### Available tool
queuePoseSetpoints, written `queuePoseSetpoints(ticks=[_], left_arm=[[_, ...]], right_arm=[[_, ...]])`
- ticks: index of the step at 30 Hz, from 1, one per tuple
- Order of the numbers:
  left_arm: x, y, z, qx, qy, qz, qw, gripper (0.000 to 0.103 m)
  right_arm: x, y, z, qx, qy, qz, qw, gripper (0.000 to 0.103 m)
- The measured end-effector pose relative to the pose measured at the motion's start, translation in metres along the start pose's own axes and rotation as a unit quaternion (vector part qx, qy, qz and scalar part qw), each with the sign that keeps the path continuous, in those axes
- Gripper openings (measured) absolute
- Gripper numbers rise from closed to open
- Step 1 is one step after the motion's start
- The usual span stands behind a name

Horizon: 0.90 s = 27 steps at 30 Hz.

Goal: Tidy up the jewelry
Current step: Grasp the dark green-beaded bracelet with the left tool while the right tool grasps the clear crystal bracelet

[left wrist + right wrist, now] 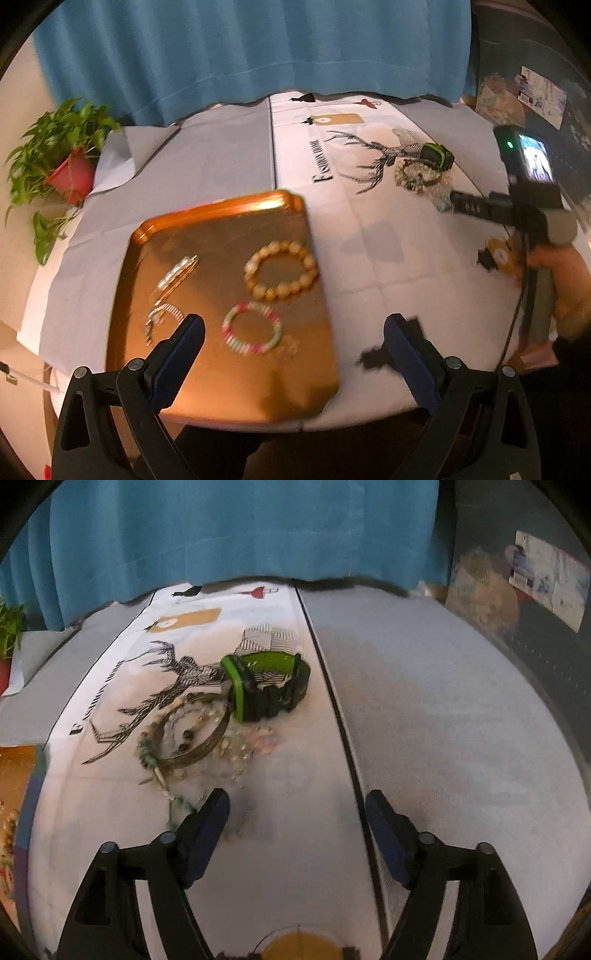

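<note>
A copper tray lies on the table near the front edge. It holds a tan bead bracelet, a pink and green bracelet, a pearl clip and a small silver chain. My left gripper is open and empty above the tray's near right part. A pile of jewelry lies farther right: a green and black watch, a metal bangle and bead strands. My right gripper is open and empty just in front of that pile; it also shows in the left wrist view.
A potted green plant in a red pot stands at the far left. A blue curtain hangs behind the table. The tablecloth has a deer print. Dark shelving with boxes stands at the far right.
</note>
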<state>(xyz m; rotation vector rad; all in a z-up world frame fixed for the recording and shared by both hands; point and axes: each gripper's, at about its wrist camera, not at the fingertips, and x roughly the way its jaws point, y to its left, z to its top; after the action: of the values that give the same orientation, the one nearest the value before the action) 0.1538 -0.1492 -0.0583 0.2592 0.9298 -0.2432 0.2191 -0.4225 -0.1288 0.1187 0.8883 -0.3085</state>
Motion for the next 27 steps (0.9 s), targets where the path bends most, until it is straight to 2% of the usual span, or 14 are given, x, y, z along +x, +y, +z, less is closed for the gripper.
queuePoseSetpoints(ticks=[4,8,11,16,23,25,27], left_arm=[[0.015,-0.015,0.024,-0.004,-0.009,-0.013,0.9999,0.096],[0.037,-0.039,0.054,-0.01,-0.015,-0.044,0.9989,0.096],[0.059,-0.063,0.078,-0.012,-0.01,-0.069,0.9975,0.096],[0.101,-0.106,0.11,-0.005,0.027,-0.097,0.9949,0.096],[0.155,-0.13,0.125,-0.015,0.088,-0.074,0.9932,0.097],[0.161,-0.128,0.124,-0.029,0.087,-0.076,0.9929,0.1],[0.163,-0.129,0.124,-0.021,0.093,-0.056,0.9939,0.099]], right_arm=[[-0.013,-0.03,-0.02,0.029,0.003,-0.062,0.998,0.08],[-0.018,-0.055,-0.034,0.064,-0.001,-0.043,0.997,0.085],[-0.019,-0.06,-0.036,0.064,-0.005,-0.03,0.998,0.086],[-0.02,-0.062,-0.038,0.063,-0.006,-0.026,0.998,0.087],[-0.018,-0.061,-0.037,0.052,-0.004,-0.018,0.998,0.09],[-0.018,-0.061,-0.036,0.052,-0.002,-0.018,0.998,0.091],[-0.018,-0.06,-0.035,0.051,-0.001,-0.017,0.999,0.092]])
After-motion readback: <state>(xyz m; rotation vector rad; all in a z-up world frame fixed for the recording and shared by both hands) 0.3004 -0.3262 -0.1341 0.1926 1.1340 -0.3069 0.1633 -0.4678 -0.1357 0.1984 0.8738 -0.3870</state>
